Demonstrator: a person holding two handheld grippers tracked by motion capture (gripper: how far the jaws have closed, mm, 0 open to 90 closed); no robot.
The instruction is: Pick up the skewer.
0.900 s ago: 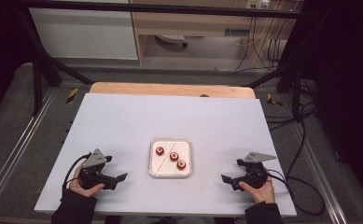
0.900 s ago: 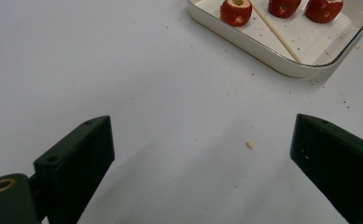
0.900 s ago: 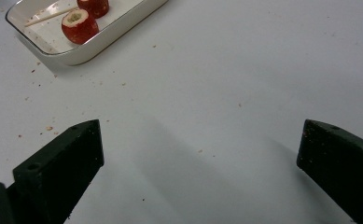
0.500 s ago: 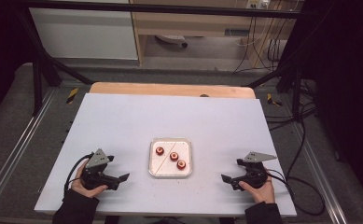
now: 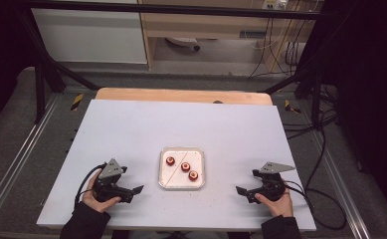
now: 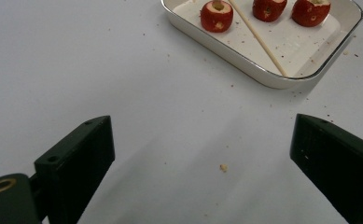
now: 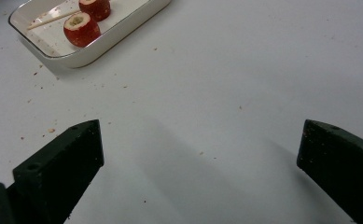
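Right now we hold the left claw (image 5: pixel 135 190) and the right claw (image 5: pixel 241 191) low over the white desk (image 5: pixel 181 124), one at each side of the shallow white rectangular tray (image 5: pixel 181 185), both pointing inward at it and well apart from it. Both claws stand wide open with nothing between their black jaws; the gripper views show bare desk in each gap. That symmetric rest looks to us like a ready stance, letting either hand reach the tray.

Inside the tray lie three small red hollowed fruit pieces (image 5: pixel 185 167), spaced apart, and a thin wooden skewer (image 5: pixel 175 167) lying diagonally between them. We judge the skewer and fruit are set together for threading, though nothing is touched yet.

From above we get the whole layout but little detail. The left gripper view adds the pale cored centres of the fruit (image 6: pixel 217 16), the skewer's (image 6: pixel 259 39) end resting near the tray's rim, and crumbs scattered on the desk. The right gripper view shows the tray's (image 7: pixel 118 32) opposite corner.
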